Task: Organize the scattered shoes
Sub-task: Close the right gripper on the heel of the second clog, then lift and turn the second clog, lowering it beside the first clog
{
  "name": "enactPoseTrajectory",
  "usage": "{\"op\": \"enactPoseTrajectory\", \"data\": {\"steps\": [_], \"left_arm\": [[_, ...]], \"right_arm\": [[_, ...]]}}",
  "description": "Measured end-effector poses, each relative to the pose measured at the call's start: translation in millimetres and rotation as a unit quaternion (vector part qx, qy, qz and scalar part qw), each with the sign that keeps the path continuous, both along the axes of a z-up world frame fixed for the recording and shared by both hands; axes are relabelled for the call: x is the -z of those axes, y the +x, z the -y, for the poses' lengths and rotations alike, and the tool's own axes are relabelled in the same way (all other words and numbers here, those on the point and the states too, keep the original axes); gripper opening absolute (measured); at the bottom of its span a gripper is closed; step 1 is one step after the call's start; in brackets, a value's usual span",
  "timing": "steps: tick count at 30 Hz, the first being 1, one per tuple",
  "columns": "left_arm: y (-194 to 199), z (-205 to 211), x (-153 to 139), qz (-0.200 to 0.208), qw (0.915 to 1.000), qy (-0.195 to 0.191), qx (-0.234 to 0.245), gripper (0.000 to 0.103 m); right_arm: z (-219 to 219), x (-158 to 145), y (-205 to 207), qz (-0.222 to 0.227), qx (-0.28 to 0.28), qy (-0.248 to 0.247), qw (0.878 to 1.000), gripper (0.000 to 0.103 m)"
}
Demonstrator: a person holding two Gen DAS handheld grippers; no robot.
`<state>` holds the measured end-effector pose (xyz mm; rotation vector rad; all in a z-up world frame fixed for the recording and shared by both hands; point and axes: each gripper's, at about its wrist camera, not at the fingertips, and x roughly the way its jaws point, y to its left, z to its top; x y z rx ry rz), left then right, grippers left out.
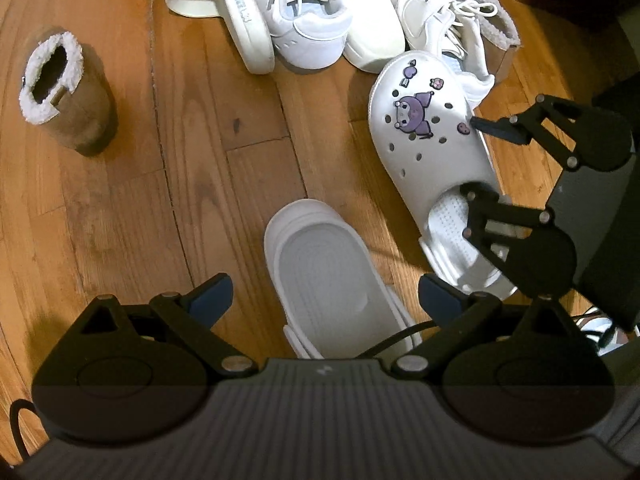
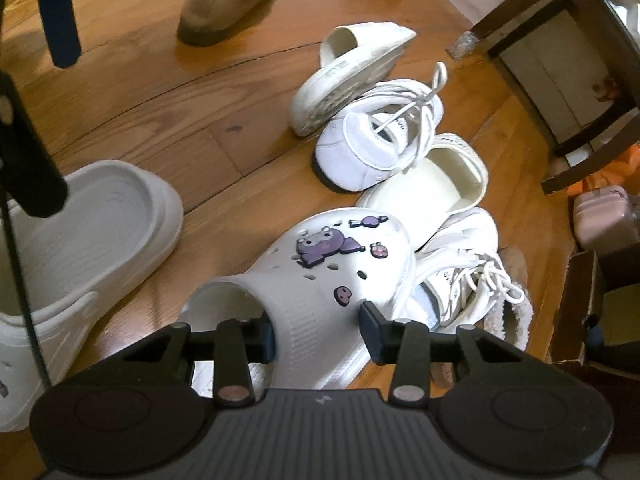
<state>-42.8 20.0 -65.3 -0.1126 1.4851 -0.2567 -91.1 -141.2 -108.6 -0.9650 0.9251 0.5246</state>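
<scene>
A white clog with purple charms lies on the wood floor. My right gripper is open with its jaws on either side of the clog's upper, one finger inside the opening. A second white clog lies upside up beside it. My left gripper is open and empty, straddling this clog from above. Behind them lie white sneakers, cream slides and a tan fleece-lined boot.
A second sneaker and a fleece-lined boot lie against the charm clog's right side. A dark wooden stool and a cardboard box stand at the right. Bare floor lies between boot and clogs.
</scene>
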Motion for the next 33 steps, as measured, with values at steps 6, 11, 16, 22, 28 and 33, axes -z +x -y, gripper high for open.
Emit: {"op": "enactPoseTrajectory", "data": {"steps": [6,11,16,22,28,33], "left_arm": [[-3,-3,2,0.009,0.9999,0.012,0.005,0.101],[-2,-19,-10,0.019,0.9996,-0.004,-0.019,0.101],[-2,-37,-26,0.047,0.9981,0.000,-0.039,0.101],[-2,-56,-26,0.048,0.9967,0.020,-0.062,0.101],[1,-51,-29,0.042,0.9970,-0.026,-0.060,0.101],[4,-43,-27,0.042,0.9975,-0.027,-0.050,0.101]], "right_arm": [[3,0,-3,0.018,0.014,0.012,1.000,0.016],[22,-37,10,-0.024,0.097,0.149,0.984,0.007],[45,-60,25,-0.082,0.210,0.223,0.948,0.009],[113,-45,38,-0.221,0.436,0.281,0.826,0.018],[193,-17,17,-0.312,0.586,0.363,0.654,0.022],[229,-2,-14,-0.374,0.653,0.468,0.464,0.000]]}}
